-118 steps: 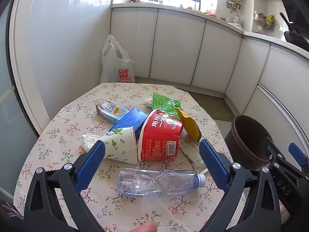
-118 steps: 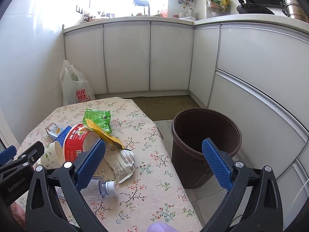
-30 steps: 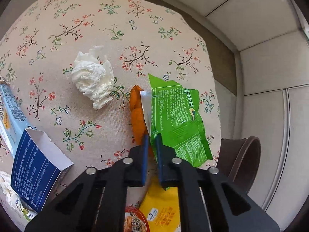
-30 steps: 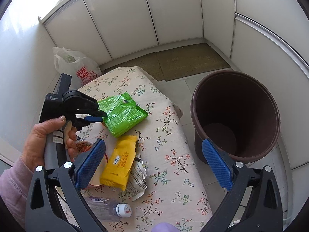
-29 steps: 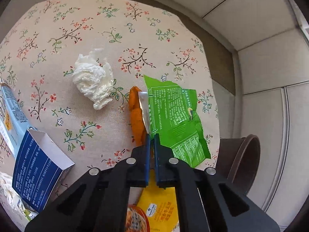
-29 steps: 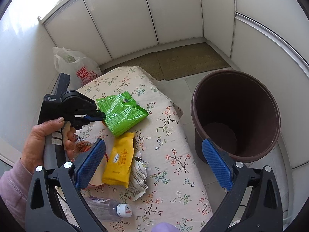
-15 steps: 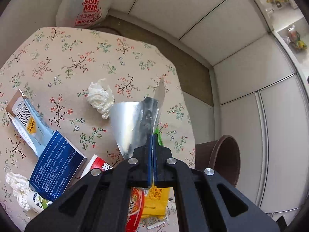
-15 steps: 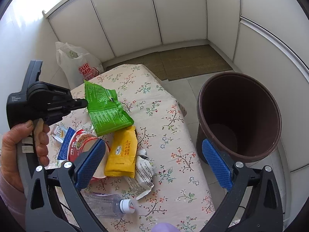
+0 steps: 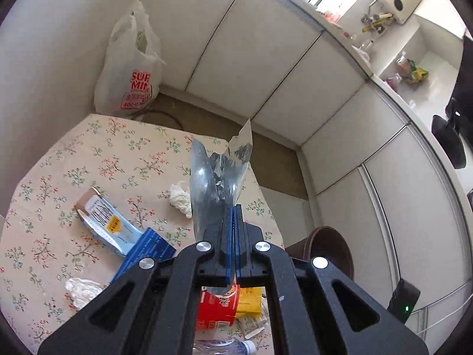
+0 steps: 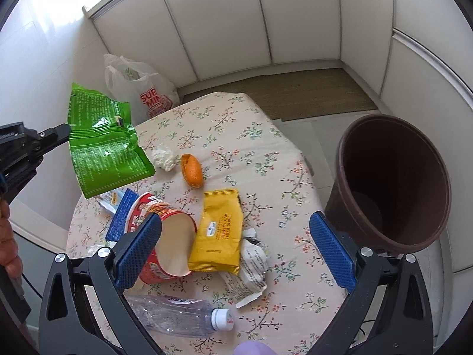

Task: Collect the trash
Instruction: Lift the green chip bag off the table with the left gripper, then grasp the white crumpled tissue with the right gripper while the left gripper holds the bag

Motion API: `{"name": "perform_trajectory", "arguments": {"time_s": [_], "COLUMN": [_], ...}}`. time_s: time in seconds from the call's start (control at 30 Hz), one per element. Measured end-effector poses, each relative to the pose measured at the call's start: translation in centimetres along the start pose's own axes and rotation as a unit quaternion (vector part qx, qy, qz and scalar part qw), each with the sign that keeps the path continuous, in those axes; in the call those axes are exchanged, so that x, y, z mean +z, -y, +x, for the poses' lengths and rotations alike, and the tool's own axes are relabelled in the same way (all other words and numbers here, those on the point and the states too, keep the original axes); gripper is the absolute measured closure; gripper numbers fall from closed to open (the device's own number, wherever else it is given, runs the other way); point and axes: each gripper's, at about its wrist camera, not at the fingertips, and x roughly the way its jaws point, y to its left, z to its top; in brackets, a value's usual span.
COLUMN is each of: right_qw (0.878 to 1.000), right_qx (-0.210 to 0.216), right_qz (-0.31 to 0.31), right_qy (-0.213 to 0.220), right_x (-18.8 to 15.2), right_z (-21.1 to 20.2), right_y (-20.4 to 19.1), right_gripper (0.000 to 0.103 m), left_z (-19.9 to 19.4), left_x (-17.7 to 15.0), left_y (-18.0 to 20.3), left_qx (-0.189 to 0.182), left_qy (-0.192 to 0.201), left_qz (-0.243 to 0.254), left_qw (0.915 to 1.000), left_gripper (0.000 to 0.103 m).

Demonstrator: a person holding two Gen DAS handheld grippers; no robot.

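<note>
Wrapper [image 10: 103,145] hangs pinched in left tool [image 9: 233,222], above table [image 10: 266,153].

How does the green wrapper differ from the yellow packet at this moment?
The green wrapper hangs in the air, pinched at one edge by the left tool; the yellow packet lies flat on the table, untouched. The green wrapper is torn open and crumpled, showing a silver lining; the yellow packet looks smoother and flatter. Both are flexible snack packaging.
</note>
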Motion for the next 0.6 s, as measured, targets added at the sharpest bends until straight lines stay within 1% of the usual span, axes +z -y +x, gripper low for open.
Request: {"name": "perform_trajectory", "arguments": {"time_s": [0.07,0.1,0.2,0.27,0.3,0.37,0.47,0.6], "right_qw": [1.000,1.000,0.998,0.997,0.995,0.993,0.985,0.978], "right_qx": [0.015,0.022,0.034,0.037,0.036,0.019,-0.002,-0.021], "right_qz": [0.008,0.005,-0.024,-0.038,-0.050,-0.078,-0.123,-0.130], "right_qy": [-0.007,-0.015,-0.038,-0.063,-0.074,-0.087,-0.118,-0.159], "right_x": [1.2,2.3,5.4,7.6,8.4,9.4,10.2,10.1], "right_z": [0.9,1.8,4.4,6.9,8.3,10.5,14.5,19.3], "right_y": [-0.7,-1.3,-3.6,-5.7,-6.8,-8.7,-11.4,-13.1], "right_gripper": [0.007,0.007,0.007,0.007,0.007,0.007,0.008,0.015], "left_z": [-2.0,-2.7,-4.8,-6.1,-6.6,-7.4,-7.7,-8.1], "left_x": [-0.4,-0.6,-1.1,-1.4,-1.5,-1.8,-1.5,-1.1], "left_y": [-1.0,-1.6,-3.5,-4.6,-5.1,-6.1,-7.8,-9.9], "left_qx": [0.003,0.002,0.013,0.023,0.028,0.034,0.042,0.040], "left_qy": [0.026,0.036,0.066,0.084,0.093,0.107,0.112,0.116], "left_qz": [0.004,0.003,0.005,0.007,0.007,0.001,-0.008,-0.035], "left_qw": [0.9997,0.9993,0.9977,0.9962,0.9952,0.9937,0.9928,0.9918], "left_gripper": [0.102,0.102,0.102,0.102,0.102,0.102,0.102,0.102]}}
